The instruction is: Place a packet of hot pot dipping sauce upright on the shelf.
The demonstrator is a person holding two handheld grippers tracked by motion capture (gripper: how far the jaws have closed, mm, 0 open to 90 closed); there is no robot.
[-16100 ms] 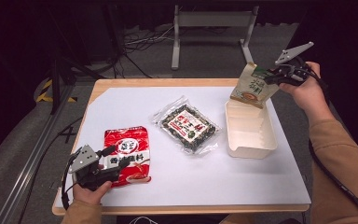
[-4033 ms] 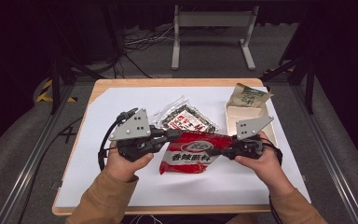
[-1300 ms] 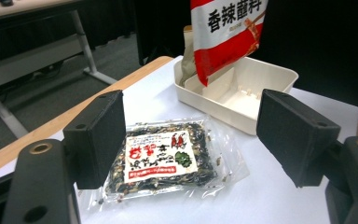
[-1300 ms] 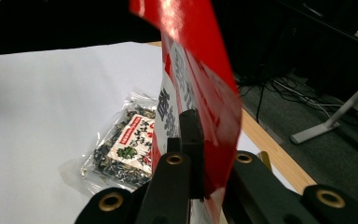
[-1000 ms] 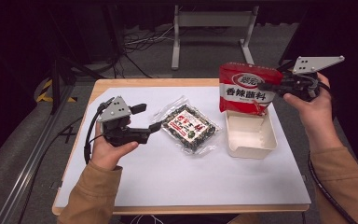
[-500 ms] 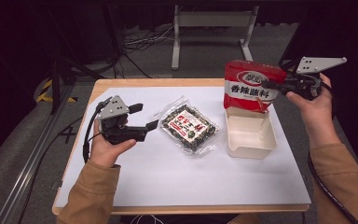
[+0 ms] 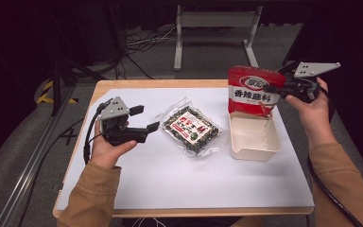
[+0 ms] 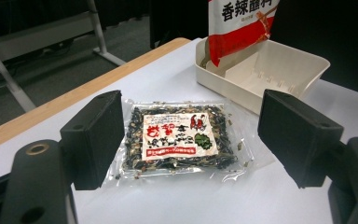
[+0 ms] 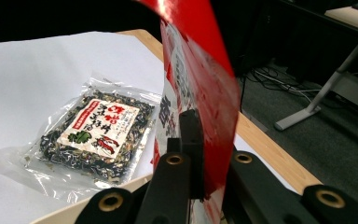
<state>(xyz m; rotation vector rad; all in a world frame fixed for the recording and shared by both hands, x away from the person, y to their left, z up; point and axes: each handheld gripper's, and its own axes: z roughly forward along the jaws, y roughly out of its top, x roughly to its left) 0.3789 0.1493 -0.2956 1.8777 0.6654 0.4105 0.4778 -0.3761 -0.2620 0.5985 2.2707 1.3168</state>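
Note:
A red snack bag (image 7: 253,90) hangs upright over the far end of the cream tray (image 7: 257,149), its lower edge just inside the tray. My right gripper (image 7: 272,88) is shut on the bag's right edge; in the right gripper view the red bag (image 9: 200,93) is pinched between the black jaws. A clear packet of dark dried food with a white and red label (image 7: 192,128) lies flat mid-table. My left gripper (image 7: 146,119) stands open just left of that packet (image 8: 179,137), jaws wide and nothing between them. The bag's bottom (image 8: 237,28) dips into the tray (image 8: 279,70).
A white sheet (image 7: 184,179) covers the wooden table (image 7: 137,84). Beyond the far edge are a metal stand (image 7: 215,21) and floor cables (image 7: 142,40). A rail (image 7: 33,161) runs along the left side.
My right gripper has brought the red bag down and a little toward me, so its lower edge now reaches into the tray. The left gripper has hardly moved.

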